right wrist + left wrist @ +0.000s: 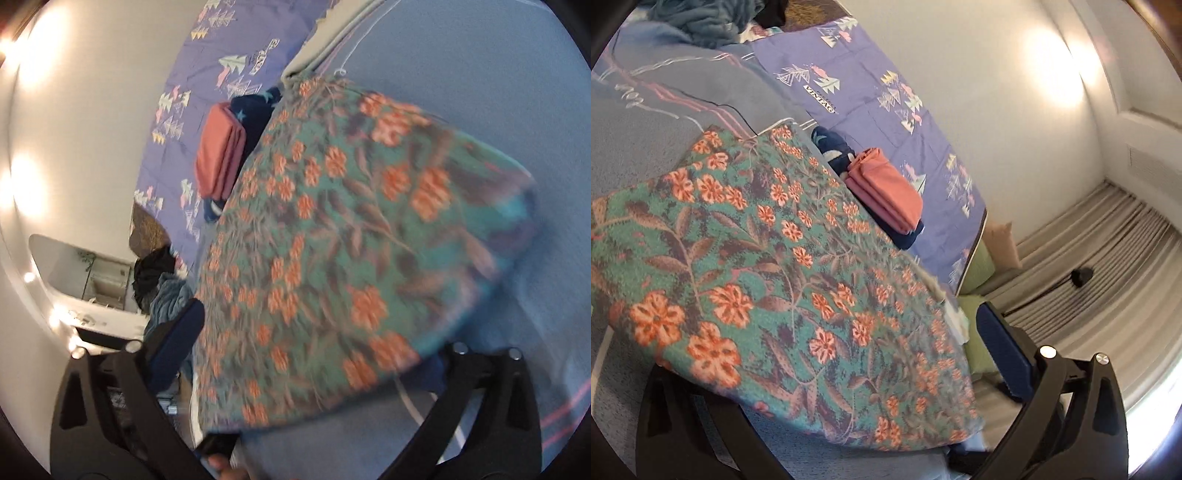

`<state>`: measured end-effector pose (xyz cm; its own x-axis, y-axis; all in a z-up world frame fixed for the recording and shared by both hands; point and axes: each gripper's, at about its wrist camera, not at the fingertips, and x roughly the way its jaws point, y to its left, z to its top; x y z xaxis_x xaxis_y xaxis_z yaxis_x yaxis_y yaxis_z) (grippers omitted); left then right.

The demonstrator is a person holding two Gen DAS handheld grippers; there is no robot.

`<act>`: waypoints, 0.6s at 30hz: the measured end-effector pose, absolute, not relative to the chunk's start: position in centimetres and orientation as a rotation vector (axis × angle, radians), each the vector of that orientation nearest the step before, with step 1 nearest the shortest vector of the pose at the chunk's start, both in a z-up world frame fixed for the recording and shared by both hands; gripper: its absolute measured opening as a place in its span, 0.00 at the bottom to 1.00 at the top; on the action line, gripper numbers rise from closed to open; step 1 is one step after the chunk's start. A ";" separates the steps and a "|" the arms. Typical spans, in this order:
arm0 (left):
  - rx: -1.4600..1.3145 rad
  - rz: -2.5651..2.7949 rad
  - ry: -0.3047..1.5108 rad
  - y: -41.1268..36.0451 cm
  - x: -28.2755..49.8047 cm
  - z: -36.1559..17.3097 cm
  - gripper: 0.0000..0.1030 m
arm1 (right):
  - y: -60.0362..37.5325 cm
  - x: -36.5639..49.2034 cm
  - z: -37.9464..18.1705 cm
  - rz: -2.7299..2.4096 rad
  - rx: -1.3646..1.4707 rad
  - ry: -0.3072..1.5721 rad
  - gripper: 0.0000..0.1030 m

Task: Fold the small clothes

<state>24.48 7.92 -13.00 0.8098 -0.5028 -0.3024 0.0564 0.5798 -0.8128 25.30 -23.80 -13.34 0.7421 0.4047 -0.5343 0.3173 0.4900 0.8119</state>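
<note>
A teal garment with orange flowers point(783, 266) lies folded flat on the grey-blue blanket and fills the middle of the left wrist view. It also fills the right wrist view point(343, 251), blurred. My left gripper point(827, 373) is open; its right blue pad point(1003, 354) stands clear of the cloth and its left finger is hidden under the cloth's edge. My right gripper point(306, 350) is open around the garment's near edge, with its left blue pad point(177, 343) beside the cloth. A folded pink garment point(886, 192) sits on a dark blue starred one point(831, 146) beyond.
The bed has a purple sheet with tree prints point(871, 96) and a grey-blue blanket point(657, 110). A heap of blue and black clothes point(701, 18) lies at the far end. A white wall, grey curtain point(1108, 258) and green cushion point(982, 266) border the bed.
</note>
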 end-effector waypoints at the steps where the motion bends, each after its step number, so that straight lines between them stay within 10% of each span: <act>1: -0.886 -0.346 0.559 7.8 24.5 -13.0 0.99 | -23.9 25.4 -13.5 0.052 1.101 0.767 0.98; 15: -0.774 -0.259 0.688 6.8 26.6 -13.0 0.99 | -26.3 25.8 -14.2 0.133 1.221 0.673 0.96; 18: -0.772 -0.225 0.683 7.0 26.3 -13.3 0.83 | -25.9 25.2 -14.1 0.112 1.169 0.656 0.85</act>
